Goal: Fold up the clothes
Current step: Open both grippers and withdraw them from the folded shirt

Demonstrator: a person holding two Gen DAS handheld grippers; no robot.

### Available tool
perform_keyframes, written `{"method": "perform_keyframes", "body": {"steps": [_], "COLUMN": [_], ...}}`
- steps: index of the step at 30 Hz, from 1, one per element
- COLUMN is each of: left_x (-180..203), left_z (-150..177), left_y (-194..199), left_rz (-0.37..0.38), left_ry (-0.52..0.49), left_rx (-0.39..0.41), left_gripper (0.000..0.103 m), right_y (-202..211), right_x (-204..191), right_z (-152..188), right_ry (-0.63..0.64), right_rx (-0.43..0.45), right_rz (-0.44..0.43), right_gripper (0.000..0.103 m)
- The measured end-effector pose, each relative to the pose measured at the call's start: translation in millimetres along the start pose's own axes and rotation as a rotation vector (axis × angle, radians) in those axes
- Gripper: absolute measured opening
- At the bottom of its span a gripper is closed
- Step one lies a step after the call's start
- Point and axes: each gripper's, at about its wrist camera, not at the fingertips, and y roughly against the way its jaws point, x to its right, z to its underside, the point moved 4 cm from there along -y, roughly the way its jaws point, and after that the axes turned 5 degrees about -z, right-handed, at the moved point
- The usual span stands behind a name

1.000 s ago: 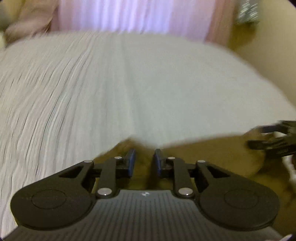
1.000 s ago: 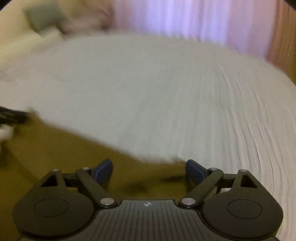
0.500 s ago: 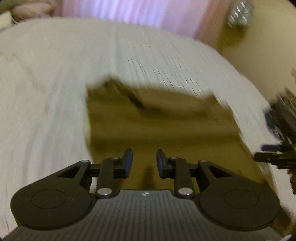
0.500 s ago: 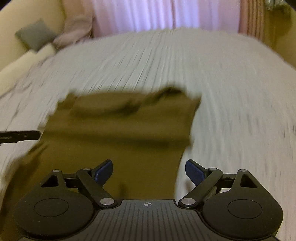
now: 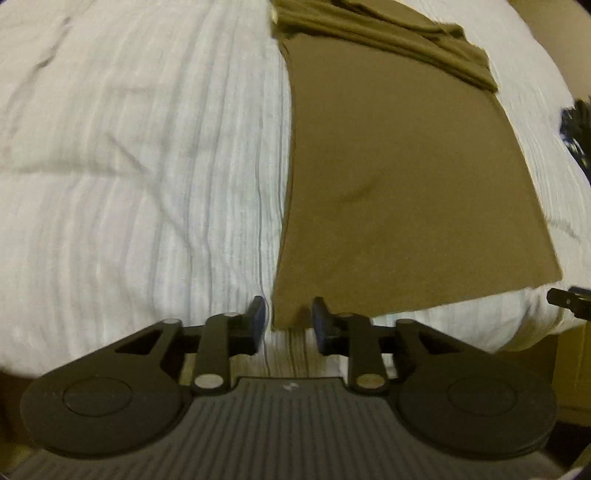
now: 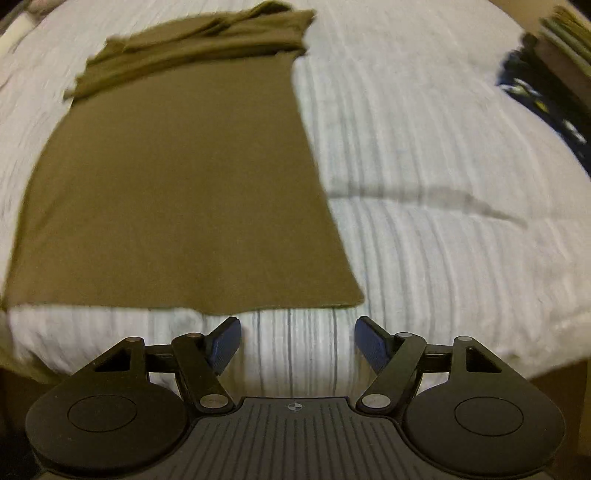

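An olive-brown garment (image 5: 402,177) lies spread flat on the white ribbed bedspread (image 5: 129,166), its far end bunched in folds (image 5: 388,33). My left gripper (image 5: 287,323) is open and empty at the garment's near left corner, at the bed's front edge. In the right wrist view the garment (image 6: 177,177) fills the left half. My right gripper (image 6: 297,345) is wide open and empty, just short of the garment's near hem, near its right corner. The tip of the right gripper (image 5: 569,304) shows at the left wrist view's right edge.
A dark blue patterned item (image 6: 543,96) and a stack of folded cloth (image 6: 569,40) lie at the bed's far right. The bedspread (image 6: 443,221) extends right of the garment. The bed's front edge drops away right below both grippers.
The garment went from held up and bunched at the grippers to lying flat on the bed. Both grippers have drawn back to the near edge and the left one has opened wider.
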Motion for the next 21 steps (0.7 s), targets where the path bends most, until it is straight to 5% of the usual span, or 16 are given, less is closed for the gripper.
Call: {"method": "perform_keyframes", "body": {"steps": [10,14,21], "left_x": [60.8,88.1,128.7], "left_z": [-30.3,-27.2,37.2], "left_y": [108.8,143.9,169.4], "left_rz": [-0.037,-0.068,-0.1], "left_ry": [0.035,0.034,0.043], "left_rx": [0.225,0.293,0.286], "left_gripper": [0.04,0.042,0.044], "right_y": [108.2,131.8,155.8], "right_x": [-29.1,-21.9,-5.0], "right_z": [-68.8,-58.5,-7.3], "right_ry": [-0.035,-0.026,0.008], "right_rx": [0.178,0.2,0.197], "right_rz": [-0.155,-0.166,-0.185], "right_gripper": [0.073,0.073,0.073]}}
